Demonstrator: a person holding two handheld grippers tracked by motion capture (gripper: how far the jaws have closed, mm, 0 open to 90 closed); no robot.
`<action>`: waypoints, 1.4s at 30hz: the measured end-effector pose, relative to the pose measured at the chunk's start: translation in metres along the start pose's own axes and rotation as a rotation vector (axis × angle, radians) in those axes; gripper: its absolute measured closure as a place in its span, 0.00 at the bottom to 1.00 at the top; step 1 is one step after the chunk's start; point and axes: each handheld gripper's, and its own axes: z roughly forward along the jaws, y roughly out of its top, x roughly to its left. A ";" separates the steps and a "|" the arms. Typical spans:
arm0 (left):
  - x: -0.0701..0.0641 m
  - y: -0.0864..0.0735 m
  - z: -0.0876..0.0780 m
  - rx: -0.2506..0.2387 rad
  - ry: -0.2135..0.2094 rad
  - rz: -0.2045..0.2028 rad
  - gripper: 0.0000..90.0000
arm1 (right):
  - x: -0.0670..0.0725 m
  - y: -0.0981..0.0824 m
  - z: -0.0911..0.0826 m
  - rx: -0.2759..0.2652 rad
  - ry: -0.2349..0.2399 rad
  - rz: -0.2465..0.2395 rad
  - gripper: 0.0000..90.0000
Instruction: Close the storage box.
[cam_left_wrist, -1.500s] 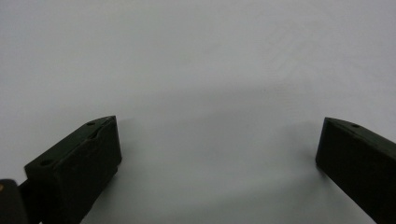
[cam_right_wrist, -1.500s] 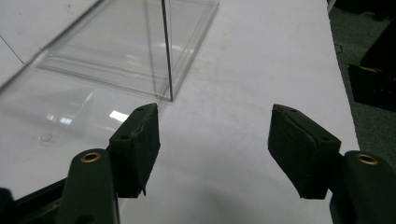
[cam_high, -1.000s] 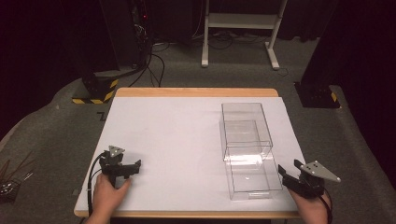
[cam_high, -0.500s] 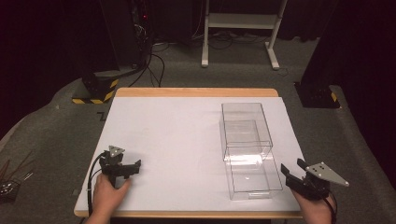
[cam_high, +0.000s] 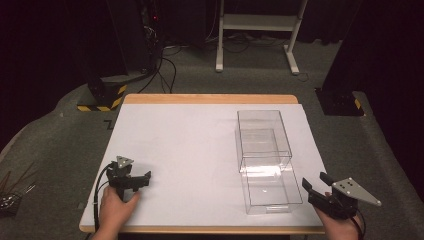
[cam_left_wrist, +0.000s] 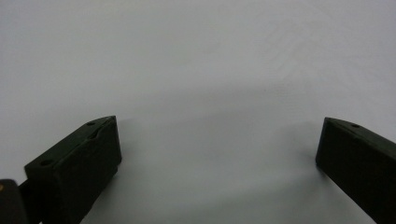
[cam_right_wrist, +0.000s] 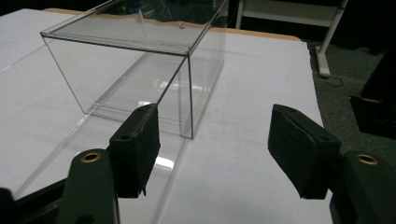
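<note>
Clear, rigid, thin-walled plastic box (cam_high: 265, 157) sits right of centre on the white table (cam_high: 190, 145), probably light, slick and crackable; right gripper (cam_high: 316, 189), jaws spread, just beside its near corner, should pinch one wall; left gripper (cam_high: 141, 178) spread, well apart.

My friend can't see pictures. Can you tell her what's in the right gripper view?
A see-through plastic box stands on a white table, just beyond the right gripper, whose two black jaws are wide open with nothing between them. The box's nearest upright corner edge is ahead of the left jaw.
</note>
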 end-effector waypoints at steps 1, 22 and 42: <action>0.000 0.000 0.000 0.000 0.000 0.000 0.00 | 0.001 0.000 -0.001 -0.002 0.008 0.005 0.38; 0.000 0.000 0.000 -0.001 0.001 -0.002 0.00 | 0.025 -0.001 -0.025 -0.026 0.063 -0.019 0.37; 0.000 0.000 0.000 0.000 0.000 0.000 0.00 | 0.039 -0.024 -0.031 0.039 0.134 -0.018 0.37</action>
